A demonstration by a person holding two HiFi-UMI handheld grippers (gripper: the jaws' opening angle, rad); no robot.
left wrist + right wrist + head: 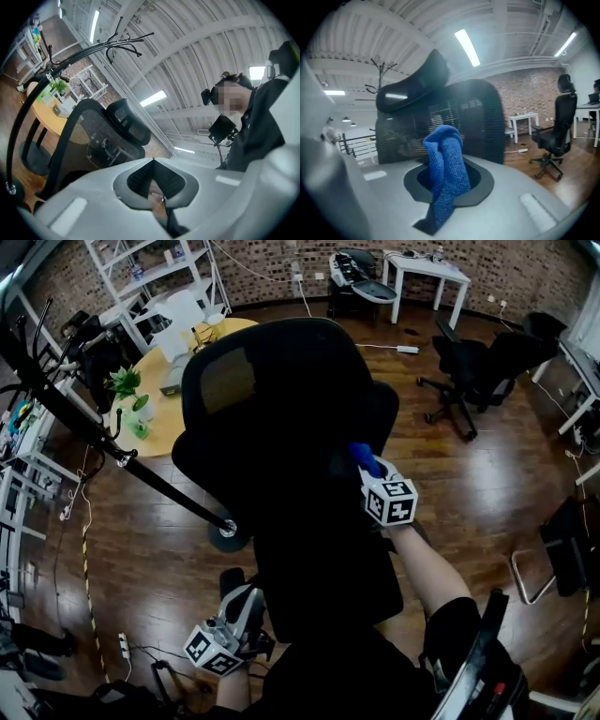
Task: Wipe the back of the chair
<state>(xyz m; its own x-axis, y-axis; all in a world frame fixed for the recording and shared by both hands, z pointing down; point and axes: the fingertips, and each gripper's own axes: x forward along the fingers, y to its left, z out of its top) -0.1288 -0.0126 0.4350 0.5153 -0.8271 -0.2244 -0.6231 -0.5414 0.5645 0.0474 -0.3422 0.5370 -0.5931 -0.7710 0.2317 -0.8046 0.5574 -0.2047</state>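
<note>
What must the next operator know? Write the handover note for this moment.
Left tool: shut, empty, held low near the person's body.
Right tool: shut on the blue cloth, raised at the right side of the chair back. Contact with the mesh can't be confirmed.
Done: cloth gripped and up at the back. No wiped area can be told from these views.
Left: press the cloth on and wipe across the whole back.

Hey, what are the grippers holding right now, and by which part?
The right gripper pinches a blue cloth near its bunched middle; the left gripper is shut and empty.
</note>
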